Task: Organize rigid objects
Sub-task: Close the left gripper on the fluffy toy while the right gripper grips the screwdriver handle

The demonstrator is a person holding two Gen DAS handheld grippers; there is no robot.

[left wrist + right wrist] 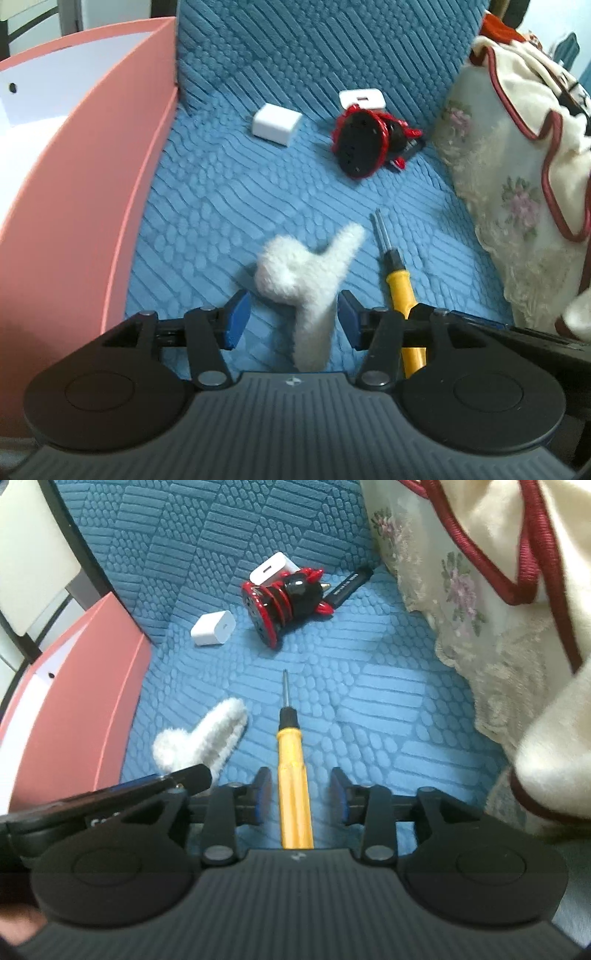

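Item: yellow-handled screwdriver (293, 775), lying flat on the blue quilted cover (369, 709). In the right wrist view its handle runs between the pads of the right gripper (301, 797), shaft pointing to 12 o'clock. Jaws spread, a gap showing on each side of the handle; neither pad touches it.

Item: white fluffy piece (306, 280), between the pads of the left gripper (291, 321), stretching toward 1 o'clock. Jaws spread; the right-hand pad sits just beside the fluff, contact unclear.

Further stock at 12 o'clock, well apart from both grippers: white charger block (277, 123), second white charger (362, 99), red-and-black round gadget (364, 142) touching the latter.

Pink box (110, 184) at 9 o'clock; floral cushion (517, 192) at 3 o'clock.
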